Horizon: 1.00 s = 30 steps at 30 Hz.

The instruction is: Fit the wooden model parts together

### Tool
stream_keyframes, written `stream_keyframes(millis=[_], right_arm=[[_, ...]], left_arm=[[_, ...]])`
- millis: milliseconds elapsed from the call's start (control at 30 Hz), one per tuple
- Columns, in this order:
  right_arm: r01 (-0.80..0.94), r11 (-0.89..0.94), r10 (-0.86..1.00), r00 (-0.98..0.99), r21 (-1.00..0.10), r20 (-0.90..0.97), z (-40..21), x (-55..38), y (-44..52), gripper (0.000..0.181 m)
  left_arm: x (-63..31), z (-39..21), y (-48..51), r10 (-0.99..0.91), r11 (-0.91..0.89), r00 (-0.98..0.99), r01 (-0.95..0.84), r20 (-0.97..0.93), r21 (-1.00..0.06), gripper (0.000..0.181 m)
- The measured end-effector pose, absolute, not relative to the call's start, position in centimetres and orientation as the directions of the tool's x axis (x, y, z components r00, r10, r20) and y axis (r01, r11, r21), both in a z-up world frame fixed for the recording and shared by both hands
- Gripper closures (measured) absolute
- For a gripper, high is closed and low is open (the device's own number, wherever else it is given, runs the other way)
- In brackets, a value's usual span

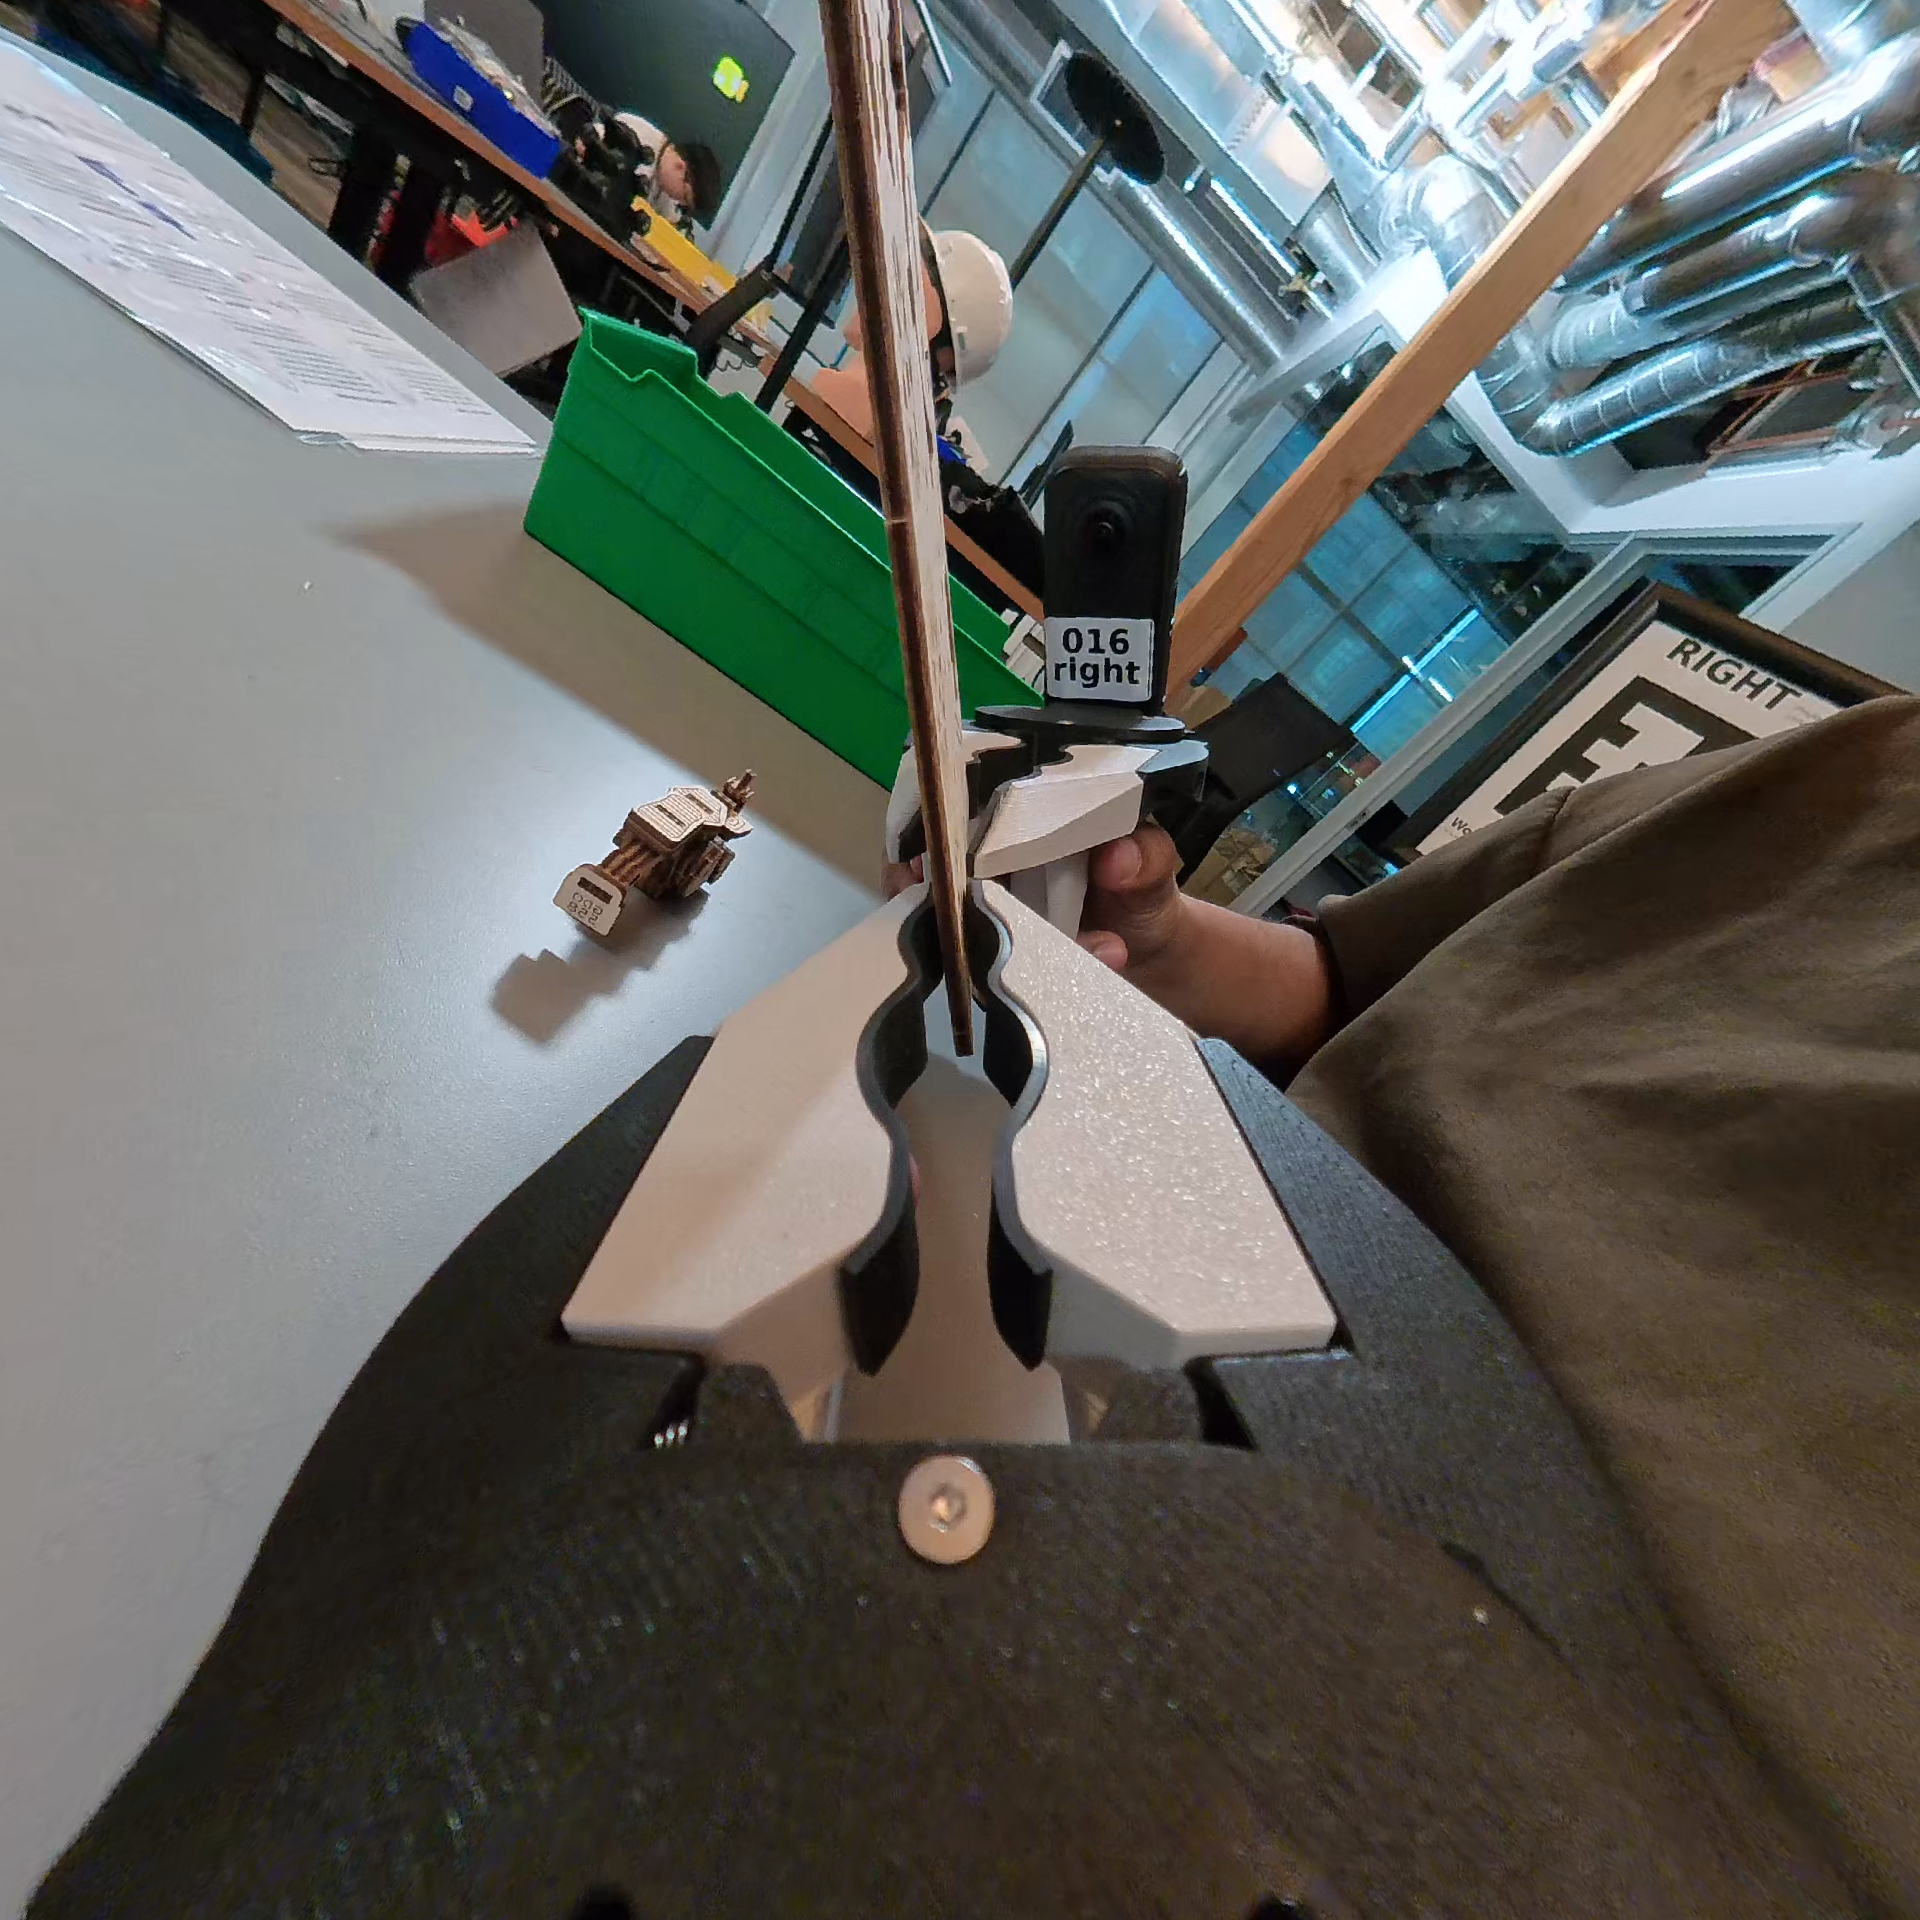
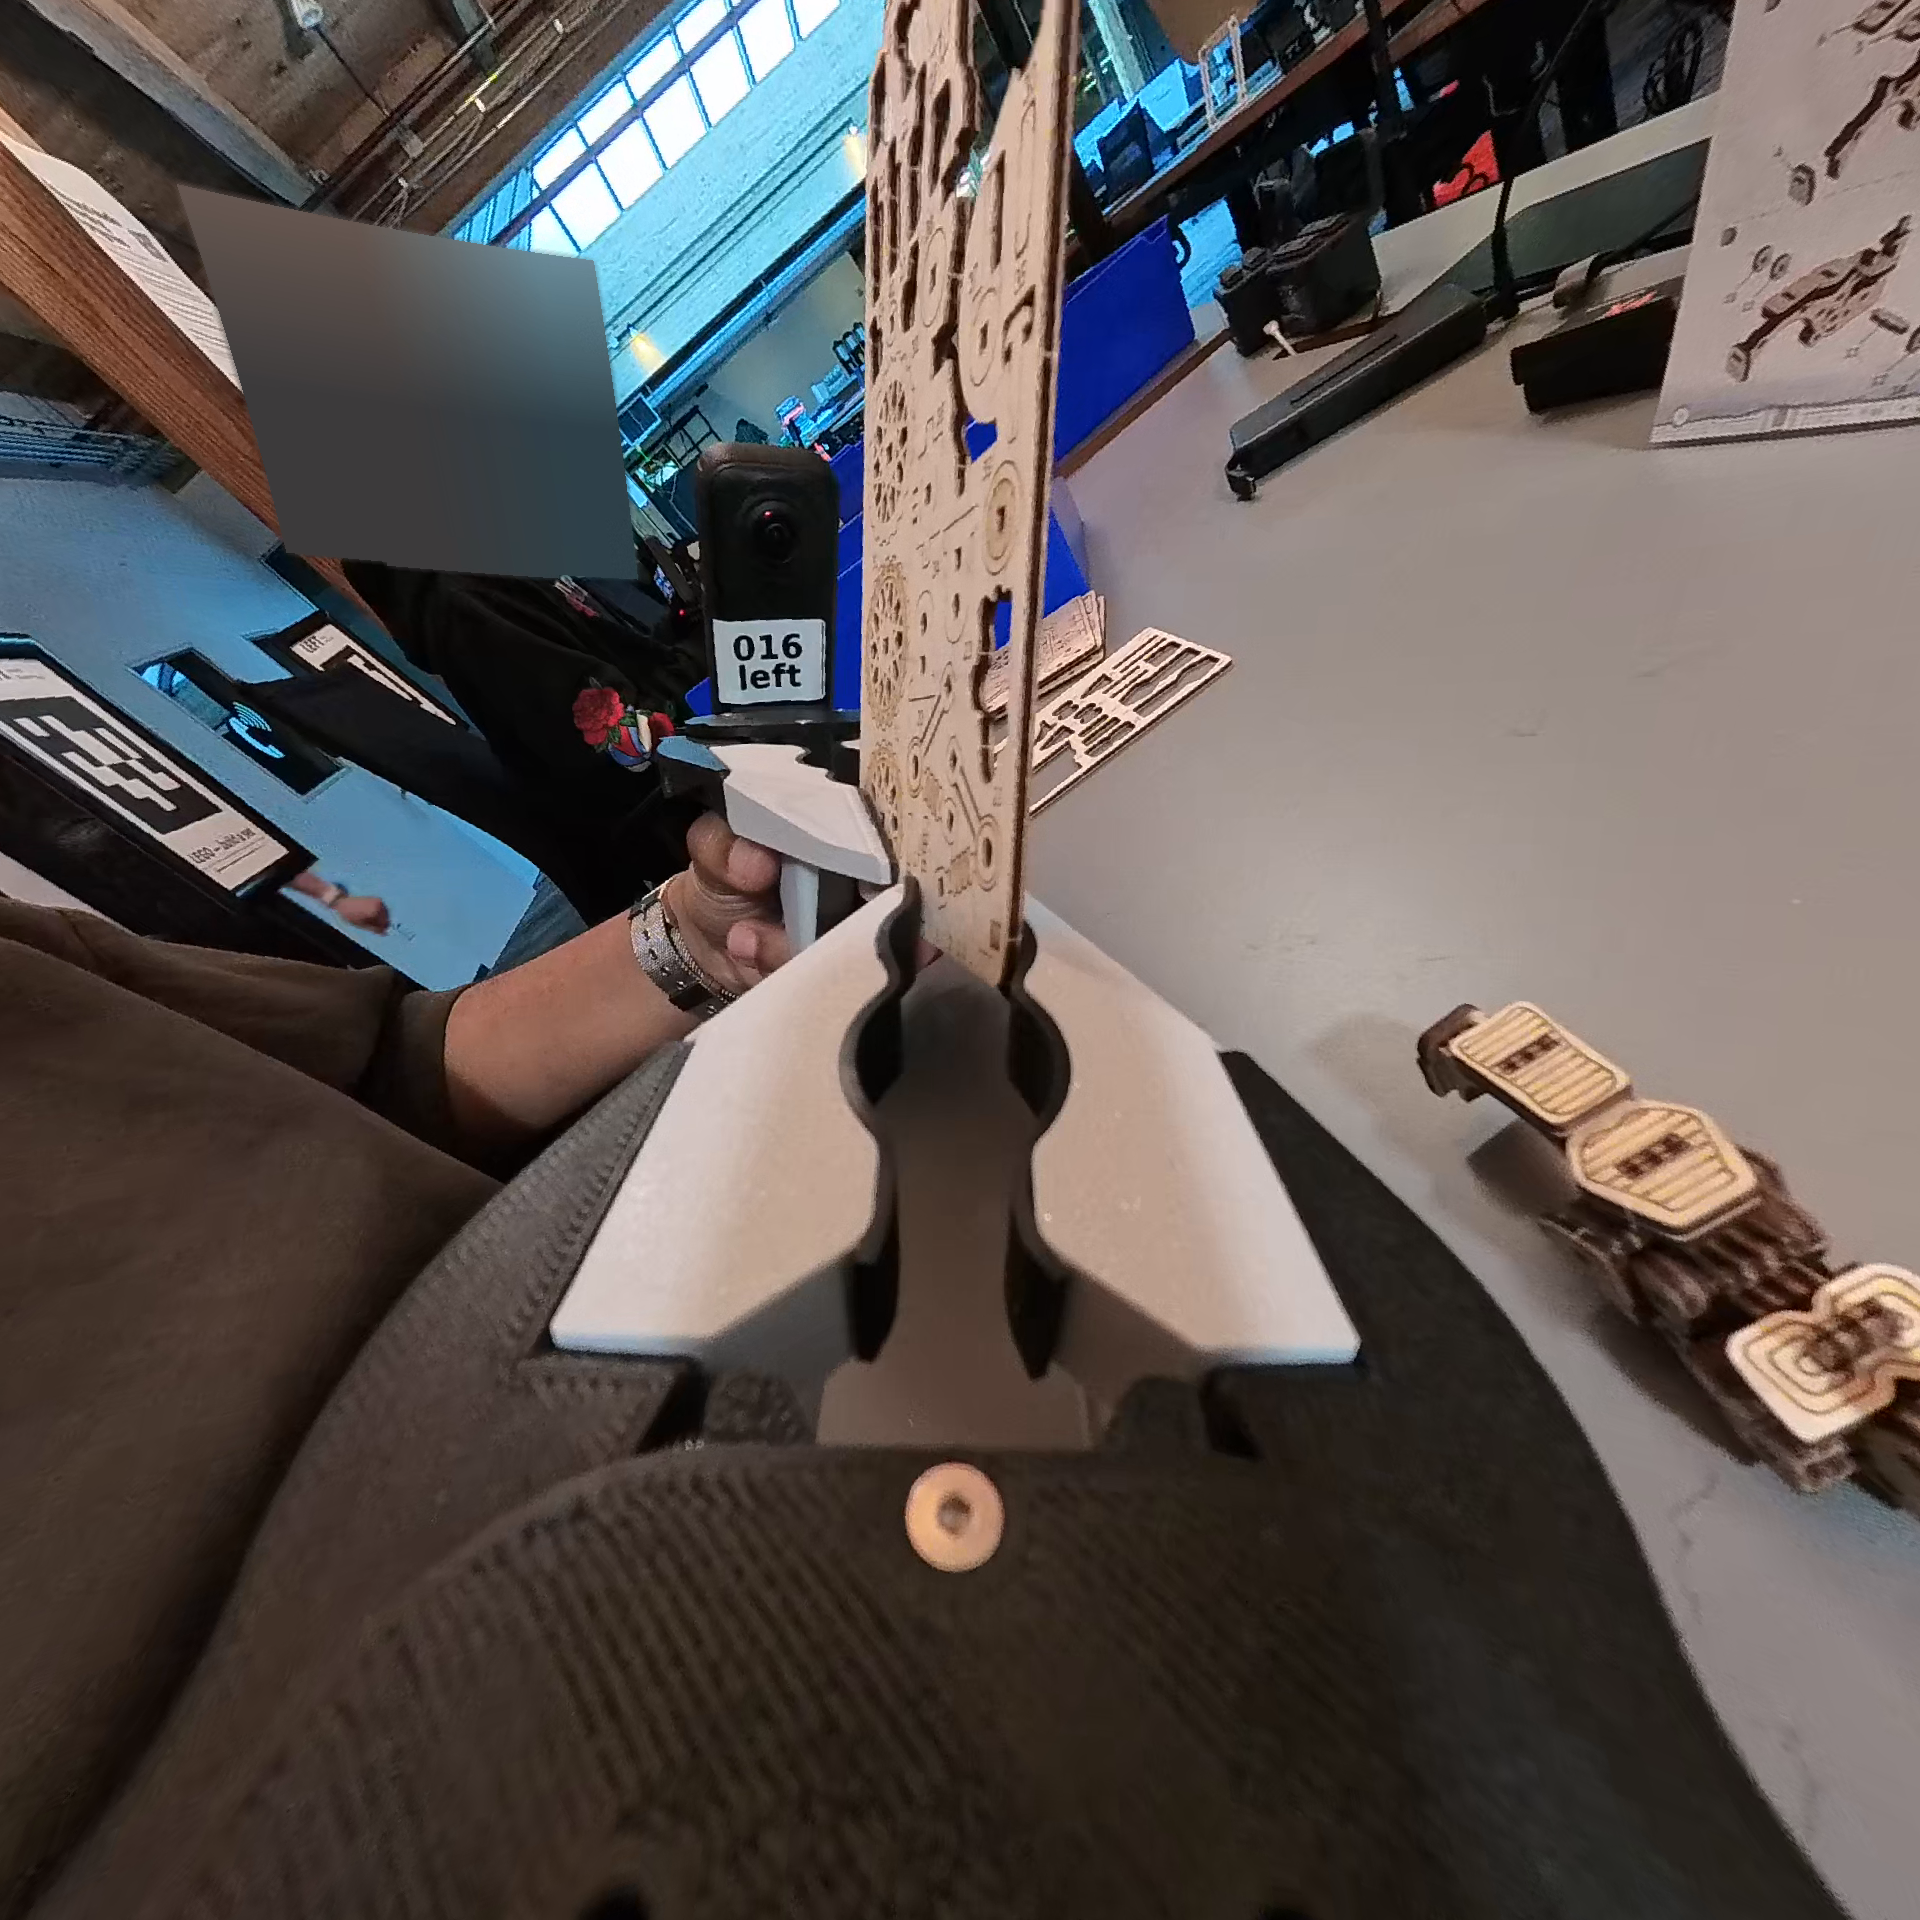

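A thin laser-cut wooden parts sheet stands upright and edge-on in the left wrist view; its cut-out face shows in the right wrist view. My left gripper is shut on the sheet's lower edge. My right gripper faces it from the opposite side and is closed on the same lower edge; it also shows in the left wrist view. Both hold the sheet above the grey table. A small, partly built wooden model lies on the table, close by in the right wrist view.
More wooden parts sheets lie flat beyond the grippers. A printed instruction sheet is at the far right, and a green bin stands at the table's far edge. Black devices sit farther back. The person's torso is close behind the grippers. My two grippers' fingertips are within a few centimetres of each other.
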State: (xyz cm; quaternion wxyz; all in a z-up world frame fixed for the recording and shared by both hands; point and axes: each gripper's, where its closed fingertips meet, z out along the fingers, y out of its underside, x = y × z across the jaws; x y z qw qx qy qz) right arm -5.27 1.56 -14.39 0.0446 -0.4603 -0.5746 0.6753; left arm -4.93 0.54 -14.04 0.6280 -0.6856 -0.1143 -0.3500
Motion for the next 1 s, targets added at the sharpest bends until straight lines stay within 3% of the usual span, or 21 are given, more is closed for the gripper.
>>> stream_keyframes(millis=[1000], right_arm=[[0.476,-0.345,0.580,-0.570,-0.809,-0.582,-14.42,-5.30,1.54,0.170]], left_arm=[[-5.00,-14.00,0.48,-0.287,-0.183,0.726,0.598,0.624,-0.780,0.181]])
